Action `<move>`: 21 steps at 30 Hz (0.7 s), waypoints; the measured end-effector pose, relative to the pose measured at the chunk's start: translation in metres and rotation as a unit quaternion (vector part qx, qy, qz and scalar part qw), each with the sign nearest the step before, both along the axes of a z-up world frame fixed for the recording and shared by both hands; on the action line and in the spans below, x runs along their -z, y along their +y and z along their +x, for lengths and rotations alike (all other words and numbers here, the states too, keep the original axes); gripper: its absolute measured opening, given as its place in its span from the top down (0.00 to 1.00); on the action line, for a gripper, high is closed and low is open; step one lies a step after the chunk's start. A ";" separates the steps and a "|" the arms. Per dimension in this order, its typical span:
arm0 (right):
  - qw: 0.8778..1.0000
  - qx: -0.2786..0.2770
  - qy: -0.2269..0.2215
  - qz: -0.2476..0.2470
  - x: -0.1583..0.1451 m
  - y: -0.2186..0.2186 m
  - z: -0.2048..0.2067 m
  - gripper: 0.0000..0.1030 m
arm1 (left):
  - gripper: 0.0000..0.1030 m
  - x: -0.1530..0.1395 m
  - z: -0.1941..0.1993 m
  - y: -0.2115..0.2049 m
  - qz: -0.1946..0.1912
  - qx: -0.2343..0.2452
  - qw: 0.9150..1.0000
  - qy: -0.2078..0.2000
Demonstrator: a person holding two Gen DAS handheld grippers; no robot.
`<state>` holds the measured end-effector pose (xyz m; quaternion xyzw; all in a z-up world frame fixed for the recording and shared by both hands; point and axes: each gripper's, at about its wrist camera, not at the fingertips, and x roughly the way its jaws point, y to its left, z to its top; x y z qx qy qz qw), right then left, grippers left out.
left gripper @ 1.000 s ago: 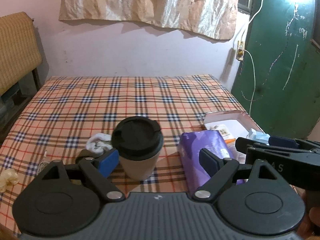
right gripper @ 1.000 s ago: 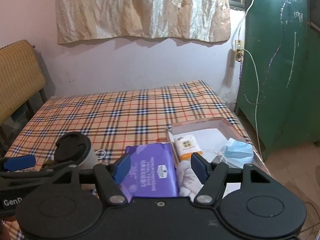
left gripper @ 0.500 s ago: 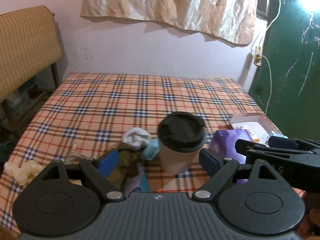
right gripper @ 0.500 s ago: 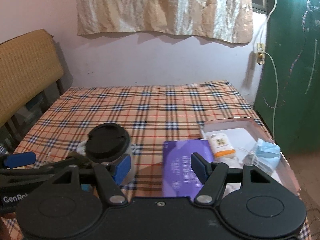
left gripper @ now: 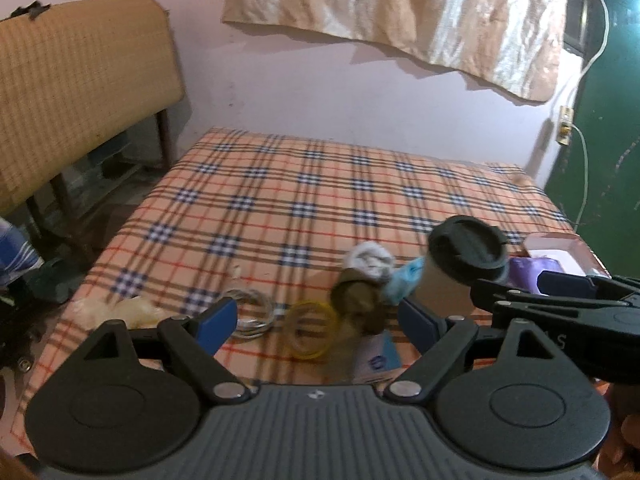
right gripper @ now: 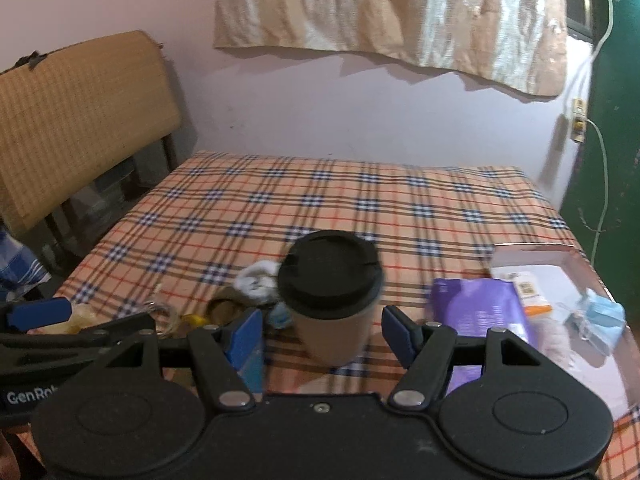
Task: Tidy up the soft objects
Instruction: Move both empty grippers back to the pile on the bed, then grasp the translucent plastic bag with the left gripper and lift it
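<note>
We hold both grippers, left gripper (left gripper: 312, 316) and right gripper (right gripper: 322, 334), jaws apart and empty, above the clutter, probably choosing which sock (left gripper: 370, 258) goes first.

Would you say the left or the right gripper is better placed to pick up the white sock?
Left. The white sock lies ahead between the left gripper's open jaws; the right gripper faces the cup, sock off to its left.

The left gripper (left gripper: 312, 318) was black with 2 blue pads (left gripper: 218, 316); the right gripper (right gripper: 322, 330) matched, lettered "GenRo".
</note>
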<state>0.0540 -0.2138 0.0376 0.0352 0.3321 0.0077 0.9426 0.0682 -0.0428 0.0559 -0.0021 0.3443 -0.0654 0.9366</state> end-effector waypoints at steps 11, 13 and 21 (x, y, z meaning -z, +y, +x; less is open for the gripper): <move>0.998 -0.061 -0.008 0.007 0.007 0.048 0.004 0.24 | 0.08 0.012 -0.013 0.059 -0.022 -0.045 0.999 -0.014; 0.997 -0.076 -0.014 0.008 0.009 0.057 0.002 0.24 | 0.07 0.020 -0.016 0.075 -0.006 -0.069 0.997 -0.018; 0.989 -0.148 -0.016 0.019 0.022 0.092 0.005 0.23 | 0.02 0.047 -0.001 0.135 0.020 -0.135 0.991 -0.004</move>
